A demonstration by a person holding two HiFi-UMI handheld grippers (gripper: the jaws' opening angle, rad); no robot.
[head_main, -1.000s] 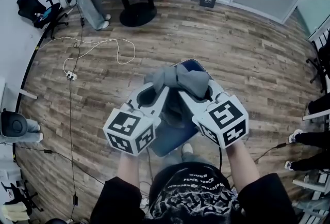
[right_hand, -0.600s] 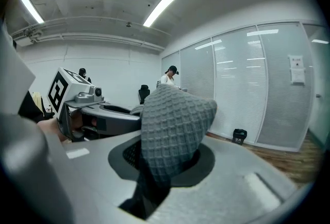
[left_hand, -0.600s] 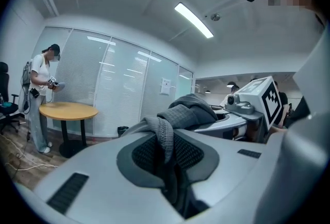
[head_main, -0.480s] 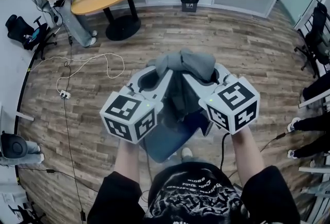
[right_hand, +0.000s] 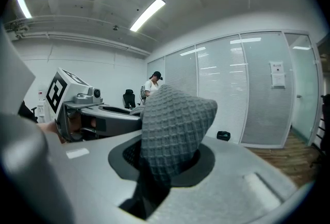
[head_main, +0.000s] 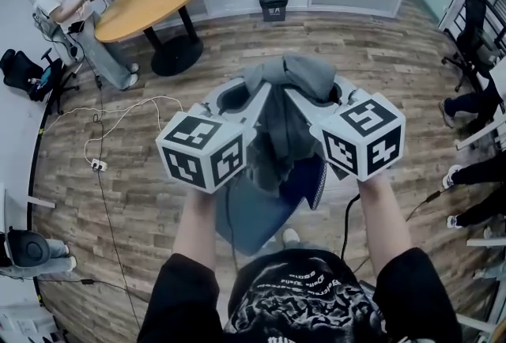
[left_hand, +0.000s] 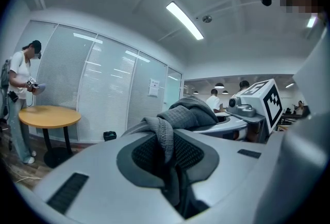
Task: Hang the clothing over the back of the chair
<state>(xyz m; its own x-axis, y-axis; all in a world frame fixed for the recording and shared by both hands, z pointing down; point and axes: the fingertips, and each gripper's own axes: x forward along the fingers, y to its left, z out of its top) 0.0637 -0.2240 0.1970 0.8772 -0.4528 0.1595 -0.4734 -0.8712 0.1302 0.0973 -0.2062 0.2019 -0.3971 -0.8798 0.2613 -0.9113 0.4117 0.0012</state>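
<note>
The wooden floor [head_main: 379,96] fills most of the head view. The chair [head_main: 249,227] stands on it, right under the person's two hands. Its grey-blue seat is close to the person's foot. Its dark blue back [head_main: 314,185] is on the far side and a bit to the right.

The grey clothing [head_main: 288,77] is up in the air above the chair. It is bunched up at the top between the two tools. From there it hangs down in a long dark fold, and its low end comes near the top of the back.

The left tongs [head_main: 241,92] are nearly closed and pinch a rolled edge of the clothing [left_hand: 180,114]. The cloth fills the small gap between the jaws of the left tongs [left_hand: 167,150]. The right tongs [head_main: 332,92] are nearly closed too and squeeze a thick, bumpy fold of the clothing [right_hand: 172,125]. It stands up like a little hill over the right tongs [right_hand: 165,161].

The two tongs are side by side at the same height, so the held edge runs from left to right. The back is lower down and looks nearer to the right tongs. I think the cloth must go over the top of the back, so that part hangs on each side
</note>
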